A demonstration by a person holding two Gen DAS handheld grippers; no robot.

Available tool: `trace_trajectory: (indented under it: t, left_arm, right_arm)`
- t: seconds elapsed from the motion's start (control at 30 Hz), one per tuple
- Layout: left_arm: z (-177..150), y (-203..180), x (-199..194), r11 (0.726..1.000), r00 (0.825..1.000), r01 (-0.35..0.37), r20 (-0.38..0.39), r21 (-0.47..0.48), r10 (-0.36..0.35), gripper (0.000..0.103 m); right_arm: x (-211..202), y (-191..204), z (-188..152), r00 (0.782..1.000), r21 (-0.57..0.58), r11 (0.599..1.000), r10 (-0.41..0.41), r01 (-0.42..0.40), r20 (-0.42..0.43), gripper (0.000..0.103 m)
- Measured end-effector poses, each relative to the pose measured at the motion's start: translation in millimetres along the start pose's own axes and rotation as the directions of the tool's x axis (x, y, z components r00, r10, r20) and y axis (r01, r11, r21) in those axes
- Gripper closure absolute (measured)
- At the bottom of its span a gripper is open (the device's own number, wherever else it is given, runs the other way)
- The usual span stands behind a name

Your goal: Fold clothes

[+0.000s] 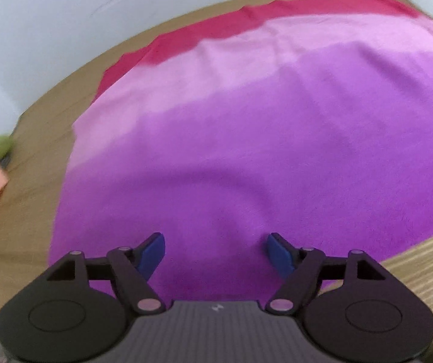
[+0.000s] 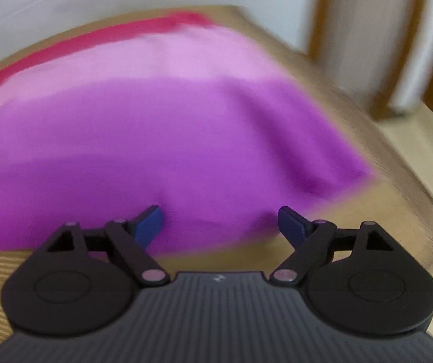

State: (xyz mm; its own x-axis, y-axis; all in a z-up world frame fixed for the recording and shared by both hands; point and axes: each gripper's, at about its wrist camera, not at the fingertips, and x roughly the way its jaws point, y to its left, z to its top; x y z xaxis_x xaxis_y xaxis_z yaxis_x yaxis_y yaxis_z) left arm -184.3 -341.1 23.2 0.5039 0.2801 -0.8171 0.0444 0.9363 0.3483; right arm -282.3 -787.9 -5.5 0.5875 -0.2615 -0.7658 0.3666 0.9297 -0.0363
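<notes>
Your left gripper (image 1: pixel 215 249) and right gripper (image 2: pixel 220 223) both gape wide and empty over the near purple edge of a garment (image 1: pixel 246 151) spread flat on the wooden table (image 1: pixel 35 151), shading farther off through pale pink to red.

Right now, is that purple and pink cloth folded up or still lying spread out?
Mostly spread: the cloth lies flat across the wooden table, its purple, pale pink and red bands all showing. Whether it is doubled over, I cannot tell.
</notes>
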Motion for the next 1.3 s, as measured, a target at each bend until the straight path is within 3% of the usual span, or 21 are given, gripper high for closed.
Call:
trace_trajectory:
  t: [0.1,0.2,0.27,0.37,0.43,0.5,0.6,0.63,0.77,0.93,0.97,1.07,1.13,1.23,1.3]
  left_arm:
    - [-4,0,-8,0.998,0.997,-0.058,-0.053,-0.006,0.057,0.032]
    - [2,-19,-27,0.999,0.998,-0.038,-0.043,-0.031,0.037,0.034]
    - [21,-48,-41,0.999,1.0,-0.027,-0.008,-0.046,0.027,0.034]
    - [55,-111,-61,0.998,0.997,0.054,0.065,-0.04,-0.052,0.033]
    - [77,-159,-69,0.995,0.991,0.094,0.099,-0.016,-0.092,0.033]
    - [96,-210,-73,0.991,0.983,0.13,0.127,0.017,-0.131,0.033]
    - [114,-271,-68,0.985,0.981,0.15,0.108,0.081,-0.158,0.033]
    - [118,-289,-66,0.983,0.982,0.151,0.099,0.106,-0.161,0.033]
    - [117,-320,-63,0.98,0.988,0.102,0.094,0.17,-0.119,0.033]
    - [117,-313,-62,0.984,0.988,0.129,0.069,0.122,-0.138,0.031]
    - [118,-313,-62,0.986,0.988,0.139,0.057,0.097,-0.145,0.031]
    - [118,-316,-60,0.991,0.99,0.127,0.052,0.038,-0.129,0.032]
    - [123,-325,-62,0.994,0.993,0.109,0.035,0.01,-0.109,0.033]
    - [133,-346,-66,0.997,0.996,0.082,0.022,-0.013,-0.082,0.033]
    - [135,-362,-68,0.999,1.0,0.012,0.018,-0.04,-0.011,0.033]
  right_arm:
    - [-10,-41,-3,0.998,0.074,0.996,-0.056,0.057,-0.005,0.018]
    - [-15,-78,-1,0.997,0.191,0.982,-0.032,0.018,0.069,0.018]
    - [-11,-96,3,0.995,0.168,0.986,-0.024,0.008,0.093,0.018]
    - [0,-97,1,0.995,-0.05,0.999,0.014,-0.009,0.1,0.018]
    - [7,-96,1,0.99,-0.127,0.99,0.078,-0.063,0.114,0.018]
    - [18,-103,10,0.976,-0.101,0.984,0.158,-0.144,0.148,0.018]
    - [37,-112,28,0.945,-0.009,0.963,0.266,-0.269,0.192,0.018]
    - [42,-107,32,0.944,-0.029,0.962,0.272,-0.271,0.186,0.018]
    - [76,-88,31,0.976,-0.216,0.964,0.183,-0.154,0.12,0.021]
    - [96,-132,26,0.995,-0.182,0.983,-0.017,0.035,0.099,0.021]
    - [87,-136,28,0.994,-0.177,0.984,-0.014,0.034,0.109,0.021]
    - [63,-135,35,0.983,-0.188,0.982,0.066,-0.033,0.171,0.021]
    - [65,-123,43,0.957,-0.173,0.968,0.214,-0.181,0.195,0.021]
    - [79,-88,51,0.918,-0.275,0.91,0.361,-0.309,0.163,0.021]
    - [102,-70,50,0.92,-0.44,0.844,0.382,-0.307,0.09,0.022]
